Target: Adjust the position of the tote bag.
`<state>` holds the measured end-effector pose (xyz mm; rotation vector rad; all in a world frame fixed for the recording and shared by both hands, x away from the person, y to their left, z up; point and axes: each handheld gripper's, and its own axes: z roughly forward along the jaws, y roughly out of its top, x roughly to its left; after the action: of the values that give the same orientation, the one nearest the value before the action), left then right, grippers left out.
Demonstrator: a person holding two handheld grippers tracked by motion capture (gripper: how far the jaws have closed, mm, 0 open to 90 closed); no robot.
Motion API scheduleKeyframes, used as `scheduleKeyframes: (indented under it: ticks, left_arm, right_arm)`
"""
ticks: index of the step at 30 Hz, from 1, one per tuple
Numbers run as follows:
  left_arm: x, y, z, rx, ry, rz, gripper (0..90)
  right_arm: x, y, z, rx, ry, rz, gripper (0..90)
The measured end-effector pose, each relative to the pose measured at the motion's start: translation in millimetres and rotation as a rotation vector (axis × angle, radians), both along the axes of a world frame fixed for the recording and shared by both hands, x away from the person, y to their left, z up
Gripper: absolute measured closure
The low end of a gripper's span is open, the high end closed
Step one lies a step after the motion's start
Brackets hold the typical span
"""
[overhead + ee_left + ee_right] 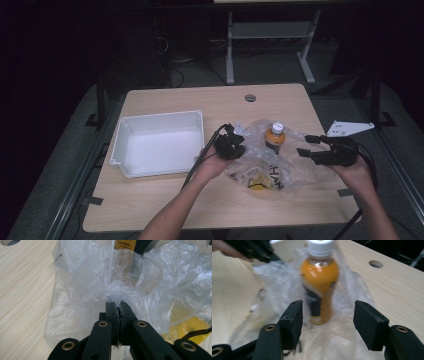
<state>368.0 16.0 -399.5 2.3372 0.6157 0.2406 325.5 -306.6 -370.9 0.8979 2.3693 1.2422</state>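
From above, a wooden bench (200, 200) on grey floor (270, 65) carries a white tray (160, 142) and plastic bag (280, 165). The left claw (117, 307) is clenched on the bag. The right claw (328, 322), released, faces 1 upright orange bottle (320, 277).

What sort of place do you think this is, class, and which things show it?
Probably a lab or test workspace: a plain wooden table with a cable hole, metal desk legs and trailing cables on the floor behind, and hand-held grippers working a plastic bag.
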Motion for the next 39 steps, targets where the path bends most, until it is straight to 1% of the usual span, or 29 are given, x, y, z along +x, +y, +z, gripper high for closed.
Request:
scheduleKeyframes:
  ticks: [1, 2, 4, 5, 6, 7, 8, 9, 10, 11, 12, 13, 15, 16, 17, 18, 19, 20, 23, 24, 26, 27, 28, 30, 31, 32, 35, 37, 39]
  left_arm:
    - [-0.1, -0.4, -0.4, 0.003, -0.002, 0.001, 88.6]
    - [-0.2, -1.3, -1.3, 0.01, -0.004, 0.002, 88.6]
    - [-0.1, -1.7, -1.9, 0.012, -0.003, 0.002, 88.6]
    - [0.1, -2.0, -2.5, 0.016, -0.002, 0.002, 88.6]
    - [0.3, -2.7, -4.1, 0.008, -0.005, 0.01, 88.6]
    - [0.5, -2.6, -5.0, 0.011, 0.002, 0.015, 88.6]
    - [1.3, -2.6, -6.2, 0.013, 0.003, 0.016, 88.6]
    - [1.3, -2.6, -6.2, 0.013, 0.003, 0.016, 88.6]
    - [1.6, -2.5, -6.4, 0.023, 0.005, 0.014, 88.6]
    - [1.5, -2.9, -7.5, 0.021, 0.005, 0.015, 88.6]
    - [1.5, -3.4, -9.2, 0.025, 0.009, 0.014, 88.6]
    - [1.5, -3.4, -9.2, 0.025, 0.009, 0.014, 88.6]
    - [1.1, -4.1, -10.9, 0.026, 0.013, 0.018, 88.6]
    - [1.2, -4.2, -11.1, 0.038, 0.016, 0.015, 88.6]
    - [1.6, -4.2, -11.6, 0.041, 0.009, 0.012, 88.6]
    - [1.0, -4.9, -13.5, 0.035, 0.014, 0.021, 88.6]
    - [1.0, -4.9, -13.5, 0.035, 0.014, 0.021, 88.6]
    - [1.3, -4.8, -15.0, 0.038, 0.013, 0.025, 88.6]
    - [1.1, -5.2, -16.5, 0.035, 0.017, 0.031, 88.6]
    - [1.7, -5.7, -18.6, 0.051, 0.013, 0.028, 88.6]
    - [0.9, -6.8, -20.8, 0.046, 0.017, 0.039, 88.6]
    - [1.3, -6.8, -22.0, 0.052, 0.019, 0.039, 88.6]
    - [1.2, -7.4, -25.3, 0.051, 0.03, 0.046, 88.6]
    - [1.2, -8.0, -28.4, 0.057, 0.034, 0.048, 88.7]
    - [1.2, -8.0, -28.4, 0.057, 0.034, 0.048, 88.7]
    - [1.1, -8.3, -31.8, 0.064, 0.038, 0.049, 88.7]
    - [1.1, -8.5, -35.4, 0.069, 0.047, 0.054, 88.7]
    - [0.4, -9.5, -41.7, 0.078, 0.065, 0.057, 88.7]
    - [-0.9, -10.6, -45.1, 0.082, 0.065, 0.056, 88.7]
  right_arm:
    - [0.0, 0.0, 0.0, 0.0, 0.0, 0.0, 39.7]
    - [10.3, -1.2, 0.8, -0.013, 0.006, -0.008, 39.5]
    - [20.4, -1.1, 1.0, -0.03, 0.007, -0.018, 39.6]
    - [20.4, -1.1, 1.0, -0.03, 0.007, -0.018, 39.6]
    - [25.1, -0.9, 1.1, -0.034, 0.013, -0.021, 40.0]
    - [30.2, -0.6, 0.7, -0.036, 0.016, -0.024, 40.8]
    - [37.2, -0.1, -1.0, -0.04, 0.038, -0.028, 45.2]
    - [37.2, -0.1, -1.0, -0.04, 0.038, -0.028, 45.2]
    - [40.9, 0.2, -2.4, -0.046, 0.05, -0.026, 46.6]
    - [43.8, 0.5, -4.2, -0.043, 0.058, -0.027, 47.8]
    - [49.2, 1.3, -8.3, -0.044, 0.085, -0.026, 52.6]
    - [49.2, 1.3, -8.3, -0.044, 0.085, -0.026, 52.6]
    - [54.1, 3.1, -14.0, -0.057, 0.114, -0.025, 57.5]
    - [55.9, 5.9, -19.1, -0.076, 0.14, -0.027, 67.6]
    - [55.9, 5.9, -19.1, -0.076, 0.14, -0.027, 67.6]
    - [56.3, 8.6, -23.0, -0.097, 0.155, -0.035, 77.6]
    - [56.3, 8.6, -23.0, -0.097, 0.155, -0.035, 77.6]
    - [57.7, 10.3, -26.0, -0.117, 0.189, -0.027, 82.9]
    - [58.0, 12.5, -28.3, -0.127, 0.199, -0.029, 85.8]
    - [58.3, 14.6, -30.7, -0.137, 0.204, -0.024, 88.9]
    - [58.5, 15.7, -32.0, -0.139, 0.212, -0.022, 89.5]
    - [58.8, 16.3, -34.0, -0.145, 0.21, -0.019, 89.6]
    - [59.4, 16.7, -38.5, -0.151, 0.222, -0.027, 89.7]
    - [60.0, 15.2, -44.4, -0.149, 0.238, -0.038, 89.7]
    - [60.0, 15.2, -44.4, -0.149, 0.238, -0.038, 89.7]
    - [60.6, 13.5, -50.5, -0.156, 0.26, -0.054, 89.7]
    - [60.8, 12.0, -55.8, -0.166, 0.264, -0.065, 89.7]
    - [59.8, 9.1, -62.1, -0.153, 0.278, -0.076, 89.7]
    - [58.9, 8.4, -67.2, -0.159, 0.296, -0.081, 89.7]
